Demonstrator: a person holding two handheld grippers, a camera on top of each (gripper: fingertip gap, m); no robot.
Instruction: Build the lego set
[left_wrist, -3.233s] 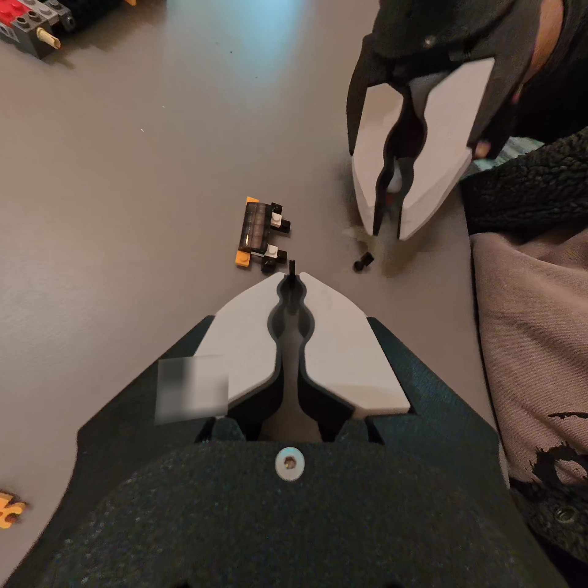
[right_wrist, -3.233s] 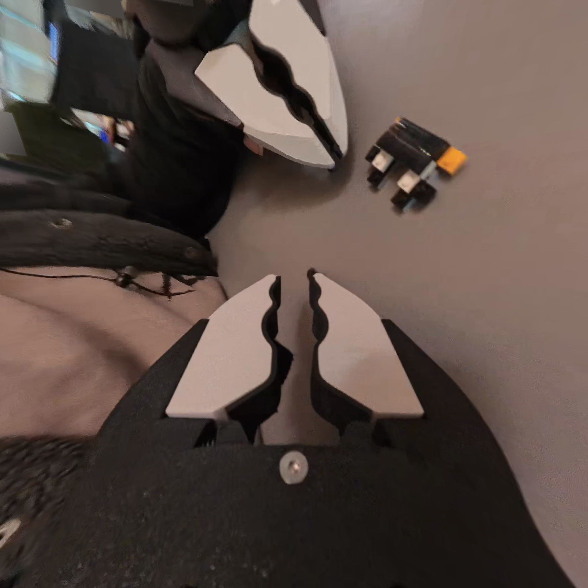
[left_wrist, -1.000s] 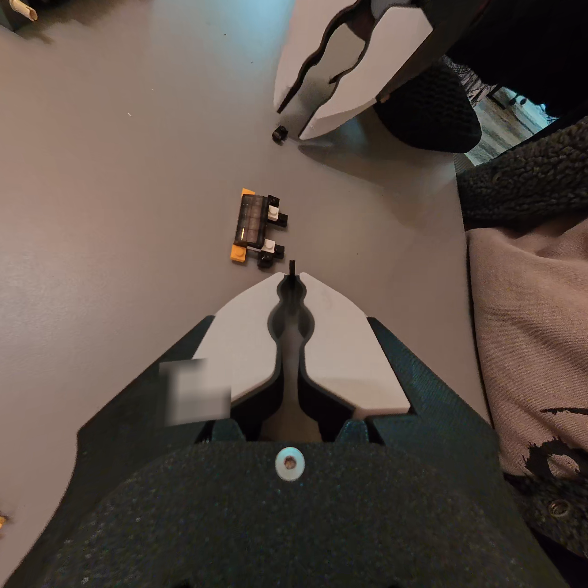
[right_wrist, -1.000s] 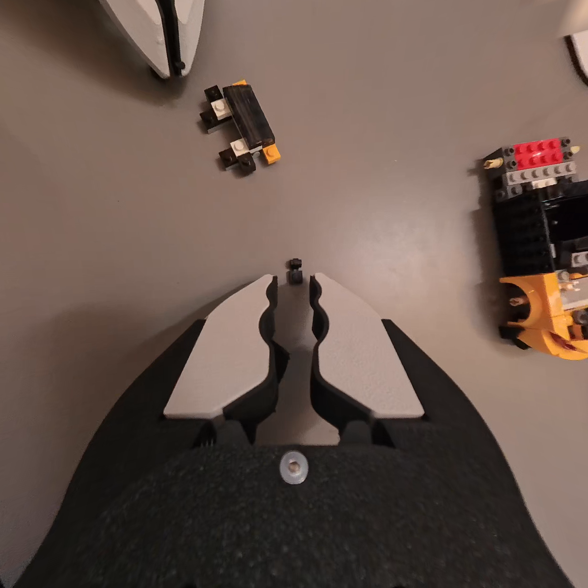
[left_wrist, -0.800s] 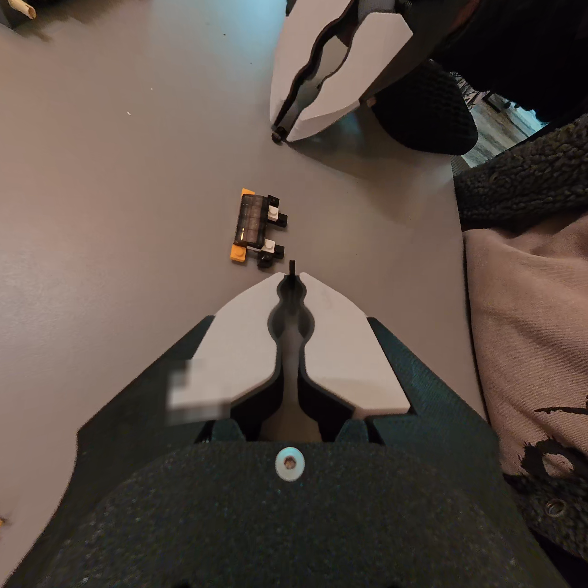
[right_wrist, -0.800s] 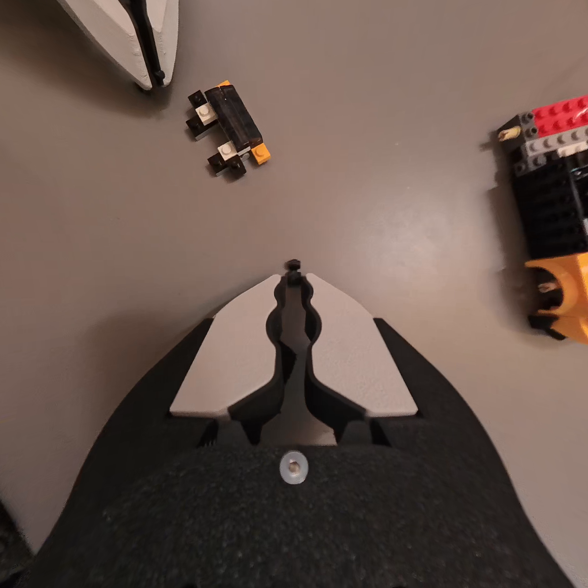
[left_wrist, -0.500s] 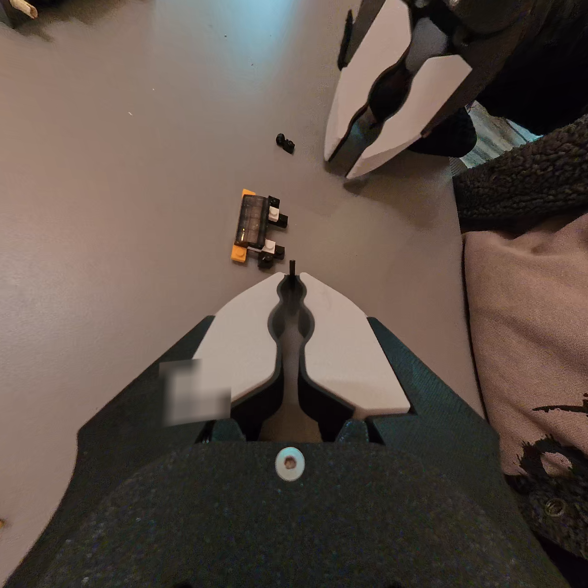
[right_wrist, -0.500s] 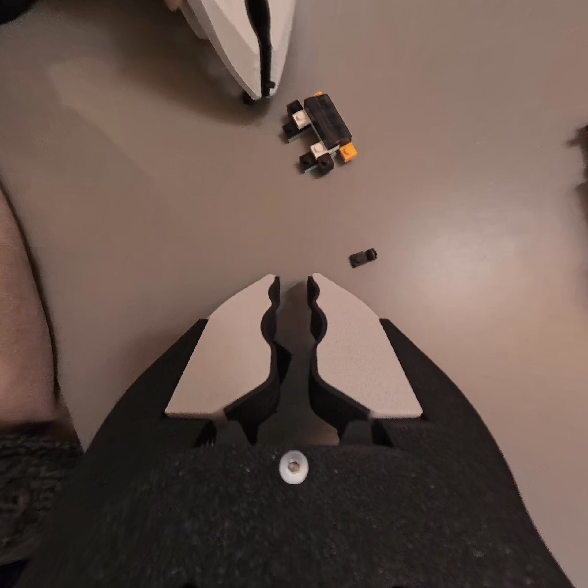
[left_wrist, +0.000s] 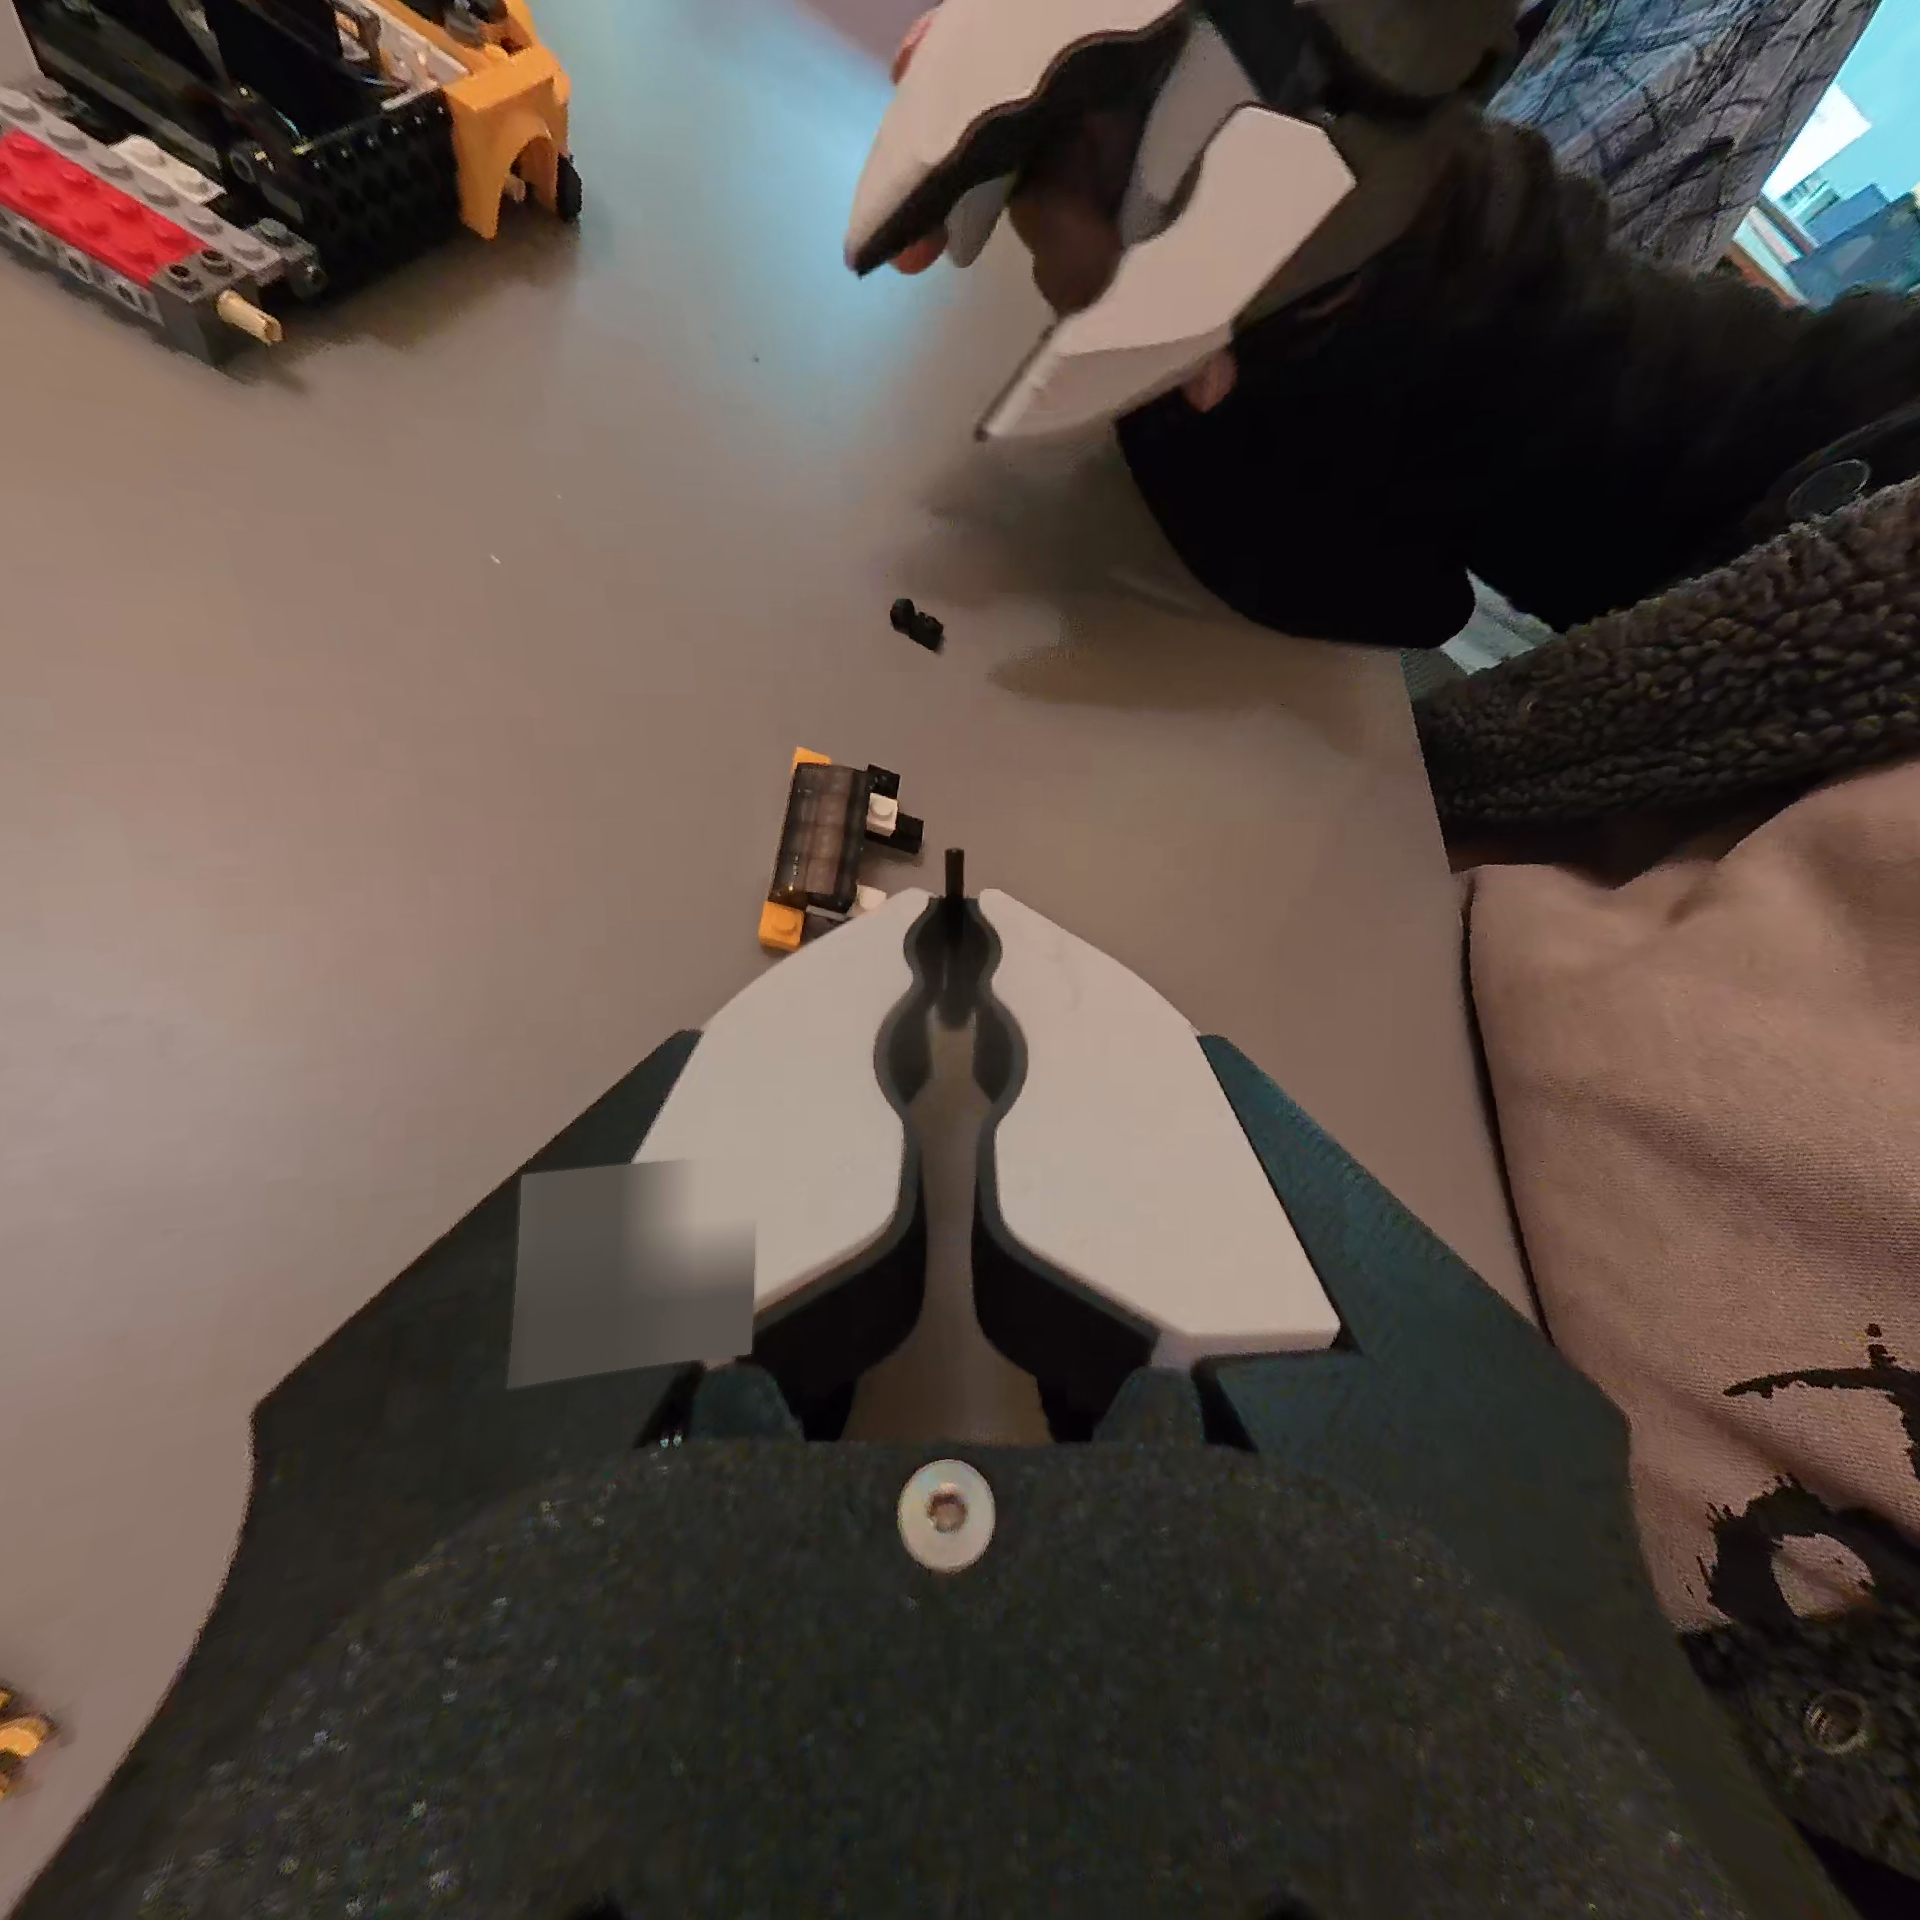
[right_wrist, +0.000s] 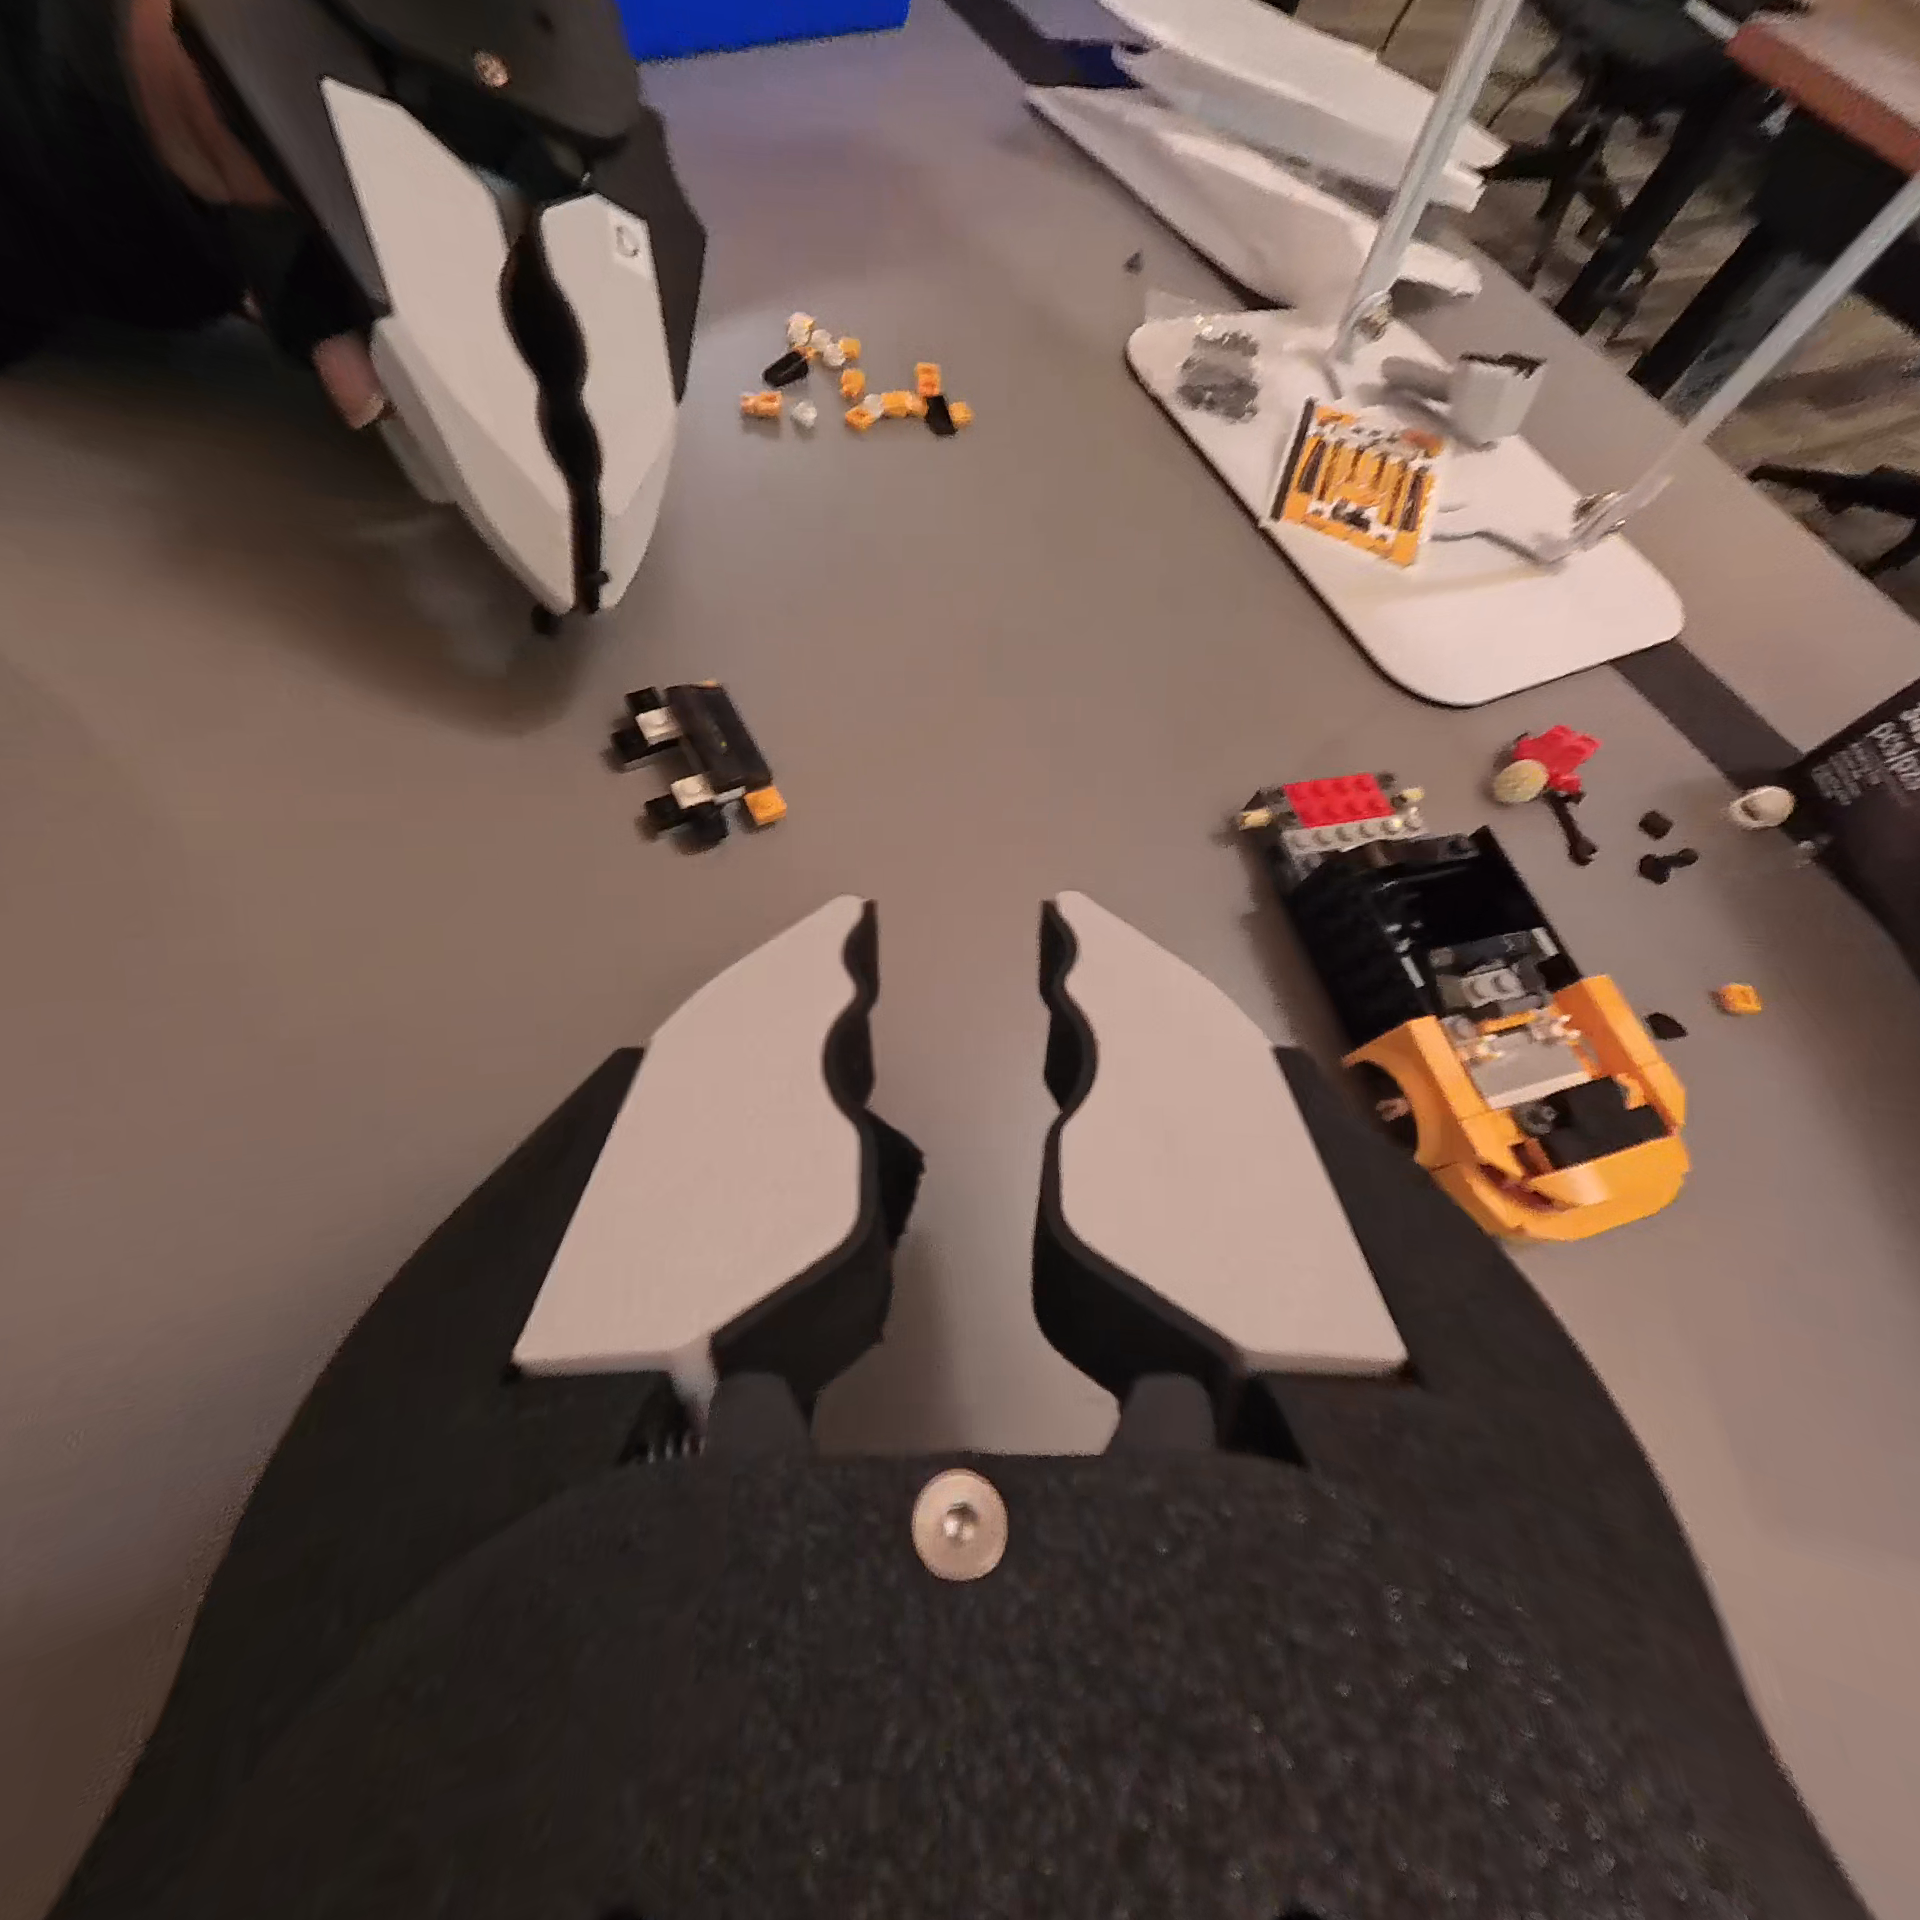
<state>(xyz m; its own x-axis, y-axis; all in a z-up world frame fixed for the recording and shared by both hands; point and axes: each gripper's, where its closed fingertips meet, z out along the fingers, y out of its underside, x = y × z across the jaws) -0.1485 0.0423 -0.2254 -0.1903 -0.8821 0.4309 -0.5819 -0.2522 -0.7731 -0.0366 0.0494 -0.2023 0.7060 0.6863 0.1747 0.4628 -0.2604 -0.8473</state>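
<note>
Black pin (left_wrist: 953, 871) pinched in left gripper (left_wrist: 951, 902); right gripper (right_wrist: 956, 909) agape.

A grey table (right_wrist: 1039, 665) filled both views. At its far right lay a white board (right_wrist: 1507, 613) carrying a clear stand (right_wrist: 1403, 208) and a small grey box (right_wrist: 1491, 400). A black bag (right_wrist: 1870, 790) sat at the right edge. A fleecy dark sleeve (left_wrist: 1683, 686) and beige cloth (left_wrist: 1704, 1143) bordered the near side.

small assembly (right_wrist: 698, 762) left of car (right_wrist: 1455, 1023), loose pieces (right_wrist: 857, 379) behind both
</note>
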